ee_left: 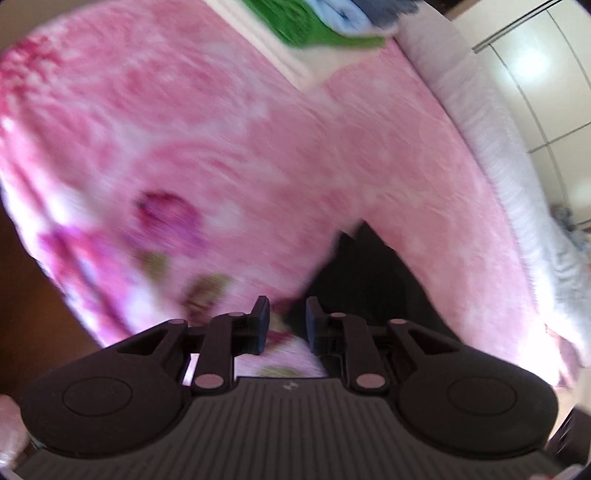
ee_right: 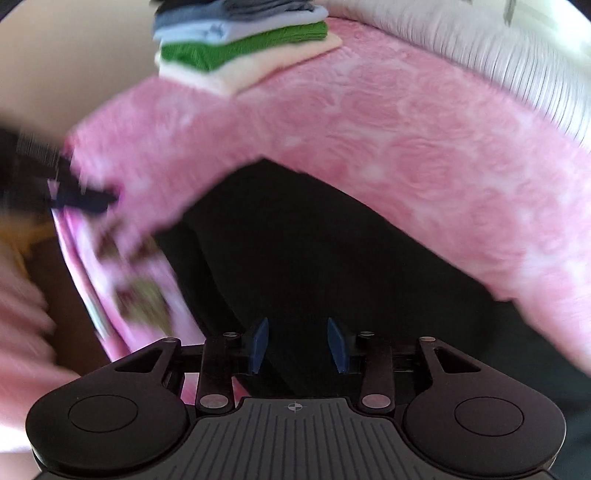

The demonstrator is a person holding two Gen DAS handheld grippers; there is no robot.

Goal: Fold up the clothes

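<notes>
A black garment (ee_right: 314, 258) lies on a pink floral blanket (ee_right: 369, 122); part of it shows in the left wrist view (ee_left: 369, 280). My right gripper (ee_right: 297, 345) is open just above the black garment, holding nothing. My left gripper (ee_left: 286, 325) is open over the blanket (ee_left: 221, 147) at the garment's left edge, empty. In the right wrist view the left gripper (ee_right: 70, 192) shows blurred at the far left. A stack of folded clothes (ee_right: 243, 48), grey, blue, green and cream, sits at the far end of the blanket; it also shows in the left wrist view (ee_left: 325, 26).
A white ribbed cover (ee_right: 480, 62) runs along the blanket's far side, seen also in the left wrist view (ee_left: 487, 122). Tiled floor (ee_left: 546, 81) lies beyond it. Brown floor (ee_left: 22, 288) shows past the blanket's left edge.
</notes>
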